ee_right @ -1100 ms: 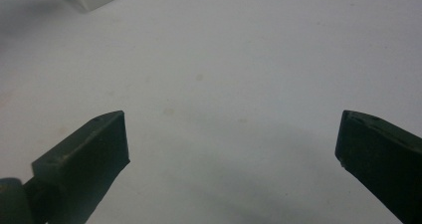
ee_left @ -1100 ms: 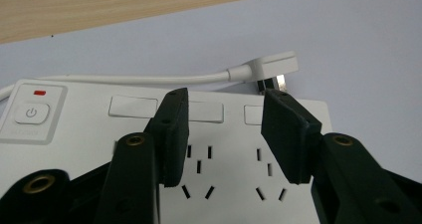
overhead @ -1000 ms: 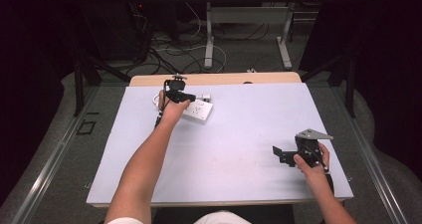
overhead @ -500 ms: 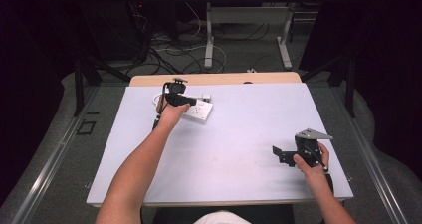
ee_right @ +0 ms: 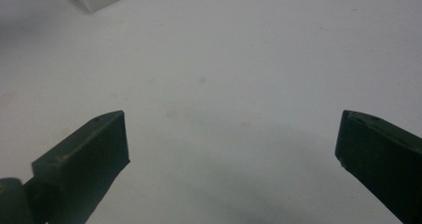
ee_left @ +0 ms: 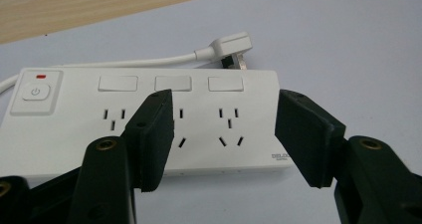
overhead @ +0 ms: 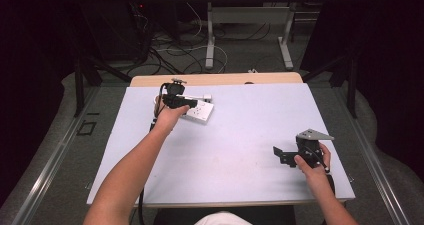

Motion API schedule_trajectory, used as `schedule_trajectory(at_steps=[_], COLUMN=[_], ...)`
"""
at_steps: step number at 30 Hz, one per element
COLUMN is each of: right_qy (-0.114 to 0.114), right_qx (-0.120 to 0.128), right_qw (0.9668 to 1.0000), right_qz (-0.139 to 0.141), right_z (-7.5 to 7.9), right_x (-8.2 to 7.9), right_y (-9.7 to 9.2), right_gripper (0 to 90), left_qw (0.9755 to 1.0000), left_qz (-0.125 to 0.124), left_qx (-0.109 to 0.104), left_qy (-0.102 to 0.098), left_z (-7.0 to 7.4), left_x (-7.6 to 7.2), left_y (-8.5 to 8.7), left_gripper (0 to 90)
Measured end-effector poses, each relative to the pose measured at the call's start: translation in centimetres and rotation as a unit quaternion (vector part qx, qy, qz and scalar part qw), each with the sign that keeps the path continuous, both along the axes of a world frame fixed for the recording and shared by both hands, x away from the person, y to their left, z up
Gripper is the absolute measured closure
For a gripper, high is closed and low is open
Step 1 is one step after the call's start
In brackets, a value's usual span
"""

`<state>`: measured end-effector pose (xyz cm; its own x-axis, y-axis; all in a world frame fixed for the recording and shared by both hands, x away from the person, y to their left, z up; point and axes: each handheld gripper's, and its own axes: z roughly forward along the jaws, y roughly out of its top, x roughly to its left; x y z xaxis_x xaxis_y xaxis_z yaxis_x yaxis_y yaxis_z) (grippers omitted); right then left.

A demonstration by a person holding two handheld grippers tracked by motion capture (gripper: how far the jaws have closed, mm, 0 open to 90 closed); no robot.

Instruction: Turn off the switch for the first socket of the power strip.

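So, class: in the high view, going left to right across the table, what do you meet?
left gripper → power strip → right gripper

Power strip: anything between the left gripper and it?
Nothing visible. The left gripper is open right over the power strip, jaws straddling its right-hand sockets. Its plug lies on the table behind the strip, out of the way.
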<state>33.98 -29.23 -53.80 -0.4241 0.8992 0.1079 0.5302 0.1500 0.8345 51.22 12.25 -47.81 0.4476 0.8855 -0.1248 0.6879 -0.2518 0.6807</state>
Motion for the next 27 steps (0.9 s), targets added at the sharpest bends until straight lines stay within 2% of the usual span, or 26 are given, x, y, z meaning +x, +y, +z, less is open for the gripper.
schedule_trajectory(at_steps=[8,11,14,18,27], right_qy=[0.0,0.0,0.0,-0.001,-0.003], right_qx=[0.002,0.002,0.002,0.002,0.002], right_qw=[1.0,1.0,1.0,1.0,1.0], right_qz=[-0.001,-0.002,-0.001,-0.001,0.0], right_z=[0.0,0.0,0.1,0.1,0.1], right_x=[0.0,0.0,0.0,0.0,0.0], right_y=[0.1,0.1,0.1,0.1,0.1], right_gripper=[0.0,0.0,0.0,0.0,0.0], left_qw=[0.9999,0.9998,0.9997,0.9993,0.9988], left_qz=[-0.005,-0.007,-0.014,-0.029,-0.034], left_qx=[-0.006,-0.011,-0.017,-0.014,-0.019], left_qy=[-0.015,-0.012,-0.014,-0.02,-0.031], left_z=[1.0,1.2,1.4,1.7,2.2], left_x=[-0.7,-1.2,-1.7,-2.4,-3.9], left_y=[0.7,0.8,0.9,0.9,0.9], left_gripper=[34.8,31.9,30.7,29.7,16.3])
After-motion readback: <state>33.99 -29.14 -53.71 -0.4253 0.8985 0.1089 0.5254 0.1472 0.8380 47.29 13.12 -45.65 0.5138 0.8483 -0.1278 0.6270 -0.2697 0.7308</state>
